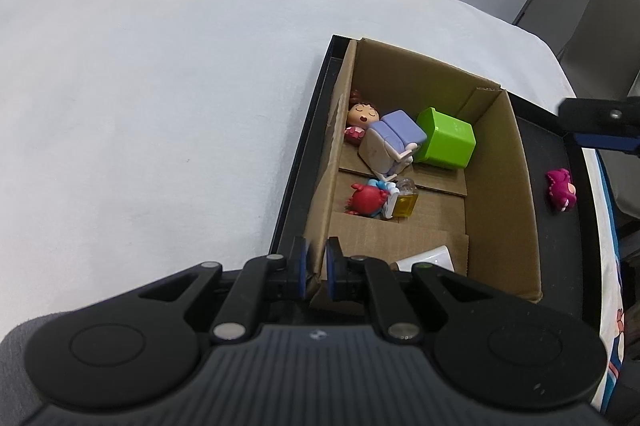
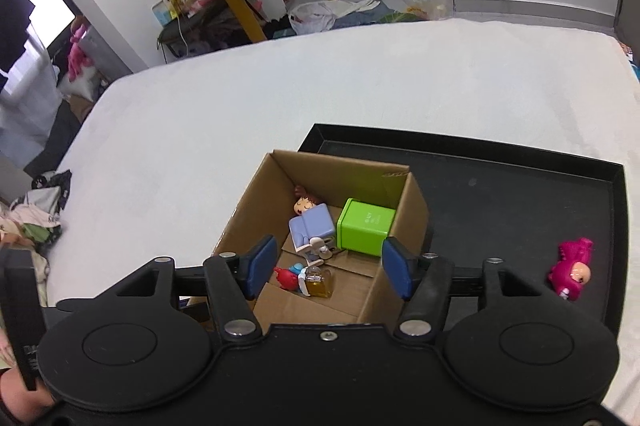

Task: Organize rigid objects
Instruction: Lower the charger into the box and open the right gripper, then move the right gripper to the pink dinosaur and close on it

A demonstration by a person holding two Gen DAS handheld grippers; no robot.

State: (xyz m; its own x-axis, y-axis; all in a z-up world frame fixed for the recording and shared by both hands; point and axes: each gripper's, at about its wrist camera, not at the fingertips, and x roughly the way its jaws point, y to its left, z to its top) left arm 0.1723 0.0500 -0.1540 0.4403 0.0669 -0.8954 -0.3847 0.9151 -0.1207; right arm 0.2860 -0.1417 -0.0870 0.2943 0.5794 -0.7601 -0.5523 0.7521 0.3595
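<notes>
Right wrist view: right hand-held gripper (image 2: 329, 268) half open, empty, above cardboard box (image 2: 414, 204). Left hand-held gripper (image 1: 316, 268) clamped on box's near wall, steadying it. Last loose piece, pink toy (image 2: 571, 269), on black tray (image 2: 520, 186) just outside box, right side. Best approach: swing right, descend with jaws astride toy, close gently, keep box pinned.

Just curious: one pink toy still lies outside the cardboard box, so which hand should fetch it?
Right, probably. The right tongs are open and empty, and the pink toy lies on their side. The left tongs are shut on the cardboard box wall.
</notes>
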